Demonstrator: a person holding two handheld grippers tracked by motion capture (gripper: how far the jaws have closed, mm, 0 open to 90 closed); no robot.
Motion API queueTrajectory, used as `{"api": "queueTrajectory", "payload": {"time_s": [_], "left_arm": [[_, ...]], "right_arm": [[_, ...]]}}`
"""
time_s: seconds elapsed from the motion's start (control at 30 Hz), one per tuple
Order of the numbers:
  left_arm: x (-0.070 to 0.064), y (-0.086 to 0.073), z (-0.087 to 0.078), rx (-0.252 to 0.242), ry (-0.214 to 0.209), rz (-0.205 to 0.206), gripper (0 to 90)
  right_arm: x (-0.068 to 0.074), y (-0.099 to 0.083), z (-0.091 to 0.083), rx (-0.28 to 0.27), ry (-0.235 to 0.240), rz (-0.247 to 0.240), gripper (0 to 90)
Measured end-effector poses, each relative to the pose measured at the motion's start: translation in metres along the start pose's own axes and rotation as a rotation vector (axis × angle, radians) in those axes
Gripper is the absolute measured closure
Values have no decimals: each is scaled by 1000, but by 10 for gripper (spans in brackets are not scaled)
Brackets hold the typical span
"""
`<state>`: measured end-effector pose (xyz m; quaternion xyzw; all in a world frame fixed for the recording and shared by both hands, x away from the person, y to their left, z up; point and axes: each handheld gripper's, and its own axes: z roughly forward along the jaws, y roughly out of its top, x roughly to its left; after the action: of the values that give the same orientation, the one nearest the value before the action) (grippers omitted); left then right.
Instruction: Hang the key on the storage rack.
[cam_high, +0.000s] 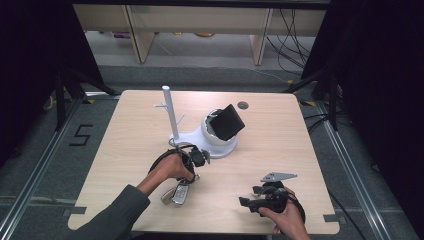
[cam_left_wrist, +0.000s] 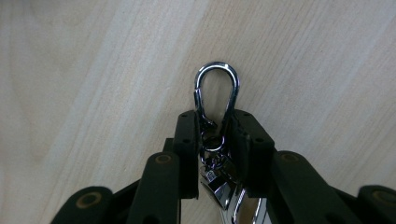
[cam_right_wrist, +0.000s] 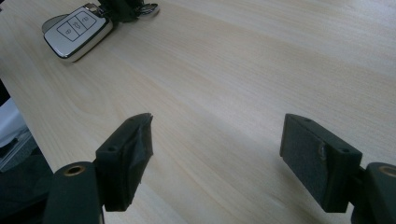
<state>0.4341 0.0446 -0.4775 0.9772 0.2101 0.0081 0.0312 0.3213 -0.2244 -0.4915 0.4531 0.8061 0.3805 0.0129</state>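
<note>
Stand and black-lidded bowl beyond left gripper with carabiner

— How's the light in here?

— Even and soft from overhead. The desk is bright pale wood, while the black curtains at both sides and the floor beyond fall off into dimness. Shadows are faint: a small soft one under the white stand.

— Any glare?

— The chrome carabiner throws sharp white highlights in the left gripper view, and it casts a blurred shadow on the wood beside it. The car key fob shines along its silver rim.

— Sharpness?

— The high view is grainy and a little soft. In the right gripper view the near fingers are slightly blurred; the wood grain farther off reads clearer.
</note>
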Motion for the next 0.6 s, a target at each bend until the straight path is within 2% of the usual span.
{"api": "queueTrajectory", "payload": {"time_s": [0.1, 0.13, 0.2, 0.23, 0.3, 0.47, 0.5, 0.53, 0.57, 0.6], "left_arm": [[2, 1, 0, 2, -5, 11, 729], [2, 1, 0, 2, -5, 11, 731], [1, 0, 0, -4, -8, 18, 734], [-1, -1, 0, -9, -5, 33, 735], [-1, -3, 0, -21, -10, 31, 737], [1, -7, -2, -46, -14, 42, 743], [2, -8, -7, -81, -18, 29, 767], [2, -8, -7, -81, -18, 29, 827], [5, -11, -15, -97, -36, 28, 832], [6, -12, -16, -80, -45, 34, 833]], "right_arm": [[-1, 0, 0, -7, 4, -17, 261], [1, 0, 0, -1, 2, 7, 261], [1, 0, 0, 0, 3, 8, 261], [-2, -1, 0, -14, 7, -22, 261], [-1, 0, 0, -4, 7, 4, 262], [-2, 0, 0, -19, 0, -11, 262], [-3, 0, -1, -21, -4, -14, 262], [-3, 0, -1, -16, -1, -10, 262], [-3, 0, 0, -23, -3, -12, 262], [-3, 0, -1, -17, -1, -14, 262]]}}
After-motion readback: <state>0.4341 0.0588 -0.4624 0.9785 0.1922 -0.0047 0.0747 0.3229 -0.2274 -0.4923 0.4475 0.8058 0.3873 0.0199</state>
